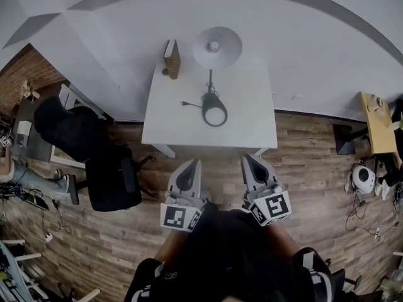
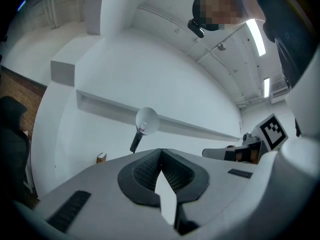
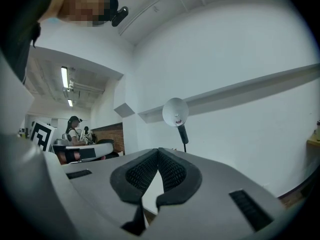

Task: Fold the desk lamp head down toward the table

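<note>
I am standing on a wood floor (image 1: 302,168) facing a small white table (image 1: 245,124) that is pushed against a white wall (image 1: 302,36). The lamp (image 1: 213,74) stands near the middle of the table. Its round black base (image 1: 214,112) sits on the tabletop and a thin black stem rises from it. The white shade (image 1: 217,46) is raised at the wall side, with its open face and bulb turned toward me. A black cord with a plug (image 1: 187,104) lies on the table just left of the base. A brown book (image 1: 171,58) stands on end at the table's back left corner, apart from the lamp. In the head view the left gripper (image 1: 193,163) and the right gripper (image 1: 246,158) are held side by side in front of me. Both point at the table, and both stop short of its near edge, touching nothing. The left gripper view shows the left gripper (image 2: 160,151) with its ribbed black pads pressed together at the tips and nothing between them. The lamp (image 2: 144,125) is well beyond it against the wall. The right gripper view shows the right gripper (image 3: 158,151) with its jaws closed in the same way and holding nothing. The lamp (image 3: 177,118) stands well ahead of it. A black office chair (image 1: 101,153) stands on the floor to the left of the table. A small yellow side table (image 1: 376,131) stands far to the right.
</note>
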A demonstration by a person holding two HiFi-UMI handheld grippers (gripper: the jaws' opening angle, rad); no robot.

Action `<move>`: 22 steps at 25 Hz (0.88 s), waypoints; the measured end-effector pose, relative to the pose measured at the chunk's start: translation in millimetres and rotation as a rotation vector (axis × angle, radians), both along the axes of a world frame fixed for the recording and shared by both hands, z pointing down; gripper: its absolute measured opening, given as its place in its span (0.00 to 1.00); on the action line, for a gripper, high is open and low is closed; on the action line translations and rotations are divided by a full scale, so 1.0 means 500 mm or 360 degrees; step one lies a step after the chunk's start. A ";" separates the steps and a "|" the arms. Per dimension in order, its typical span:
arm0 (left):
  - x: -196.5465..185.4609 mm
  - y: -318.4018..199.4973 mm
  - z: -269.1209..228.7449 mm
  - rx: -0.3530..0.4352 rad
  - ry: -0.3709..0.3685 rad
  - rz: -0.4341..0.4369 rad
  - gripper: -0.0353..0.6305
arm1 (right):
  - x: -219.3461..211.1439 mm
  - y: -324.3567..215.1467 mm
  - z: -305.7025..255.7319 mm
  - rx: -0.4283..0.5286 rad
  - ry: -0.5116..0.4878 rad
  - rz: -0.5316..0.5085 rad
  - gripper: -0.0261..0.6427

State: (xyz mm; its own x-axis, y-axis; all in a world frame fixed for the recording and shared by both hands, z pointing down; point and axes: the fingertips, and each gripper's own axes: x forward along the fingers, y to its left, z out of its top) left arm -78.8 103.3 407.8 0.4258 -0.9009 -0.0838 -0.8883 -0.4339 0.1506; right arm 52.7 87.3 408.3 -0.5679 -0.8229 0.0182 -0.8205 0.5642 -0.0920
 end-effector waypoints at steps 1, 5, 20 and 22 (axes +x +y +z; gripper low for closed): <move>-0.010 -0.009 0.002 -0.0002 0.0004 0.0006 0.09 | -0.008 -0.011 0.000 0.0004 0.0006 0.0009 0.06; -0.039 -0.036 0.001 0.0003 0.0012 0.0029 0.09 | -0.030 -0.043 0.001 -0.0006 0.0011 0.0042 0.06; -0.053 -0.192 -0.001 0.0009 -0.0003 -0.0007 0.09 | -0.061 -0.212 -0.033 0.0060 -0.0045 -0.0035 0.06; -0.047 -0.222 -0.007 0.0012 0.0004 -0.0024 0.09 | -0.056 -0.239 -0.038 0.0064 -0.0054 -0.0055 0.06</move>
State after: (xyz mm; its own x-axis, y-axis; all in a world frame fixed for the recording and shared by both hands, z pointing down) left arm -102.3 -7.8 404.2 0.4123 -0.9064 -0.0917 -0.8943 -0.4219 0.1493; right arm 24.6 -32.1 389.2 -0.5957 -0.8024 -0.0345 -0.7972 0.5960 -0.0963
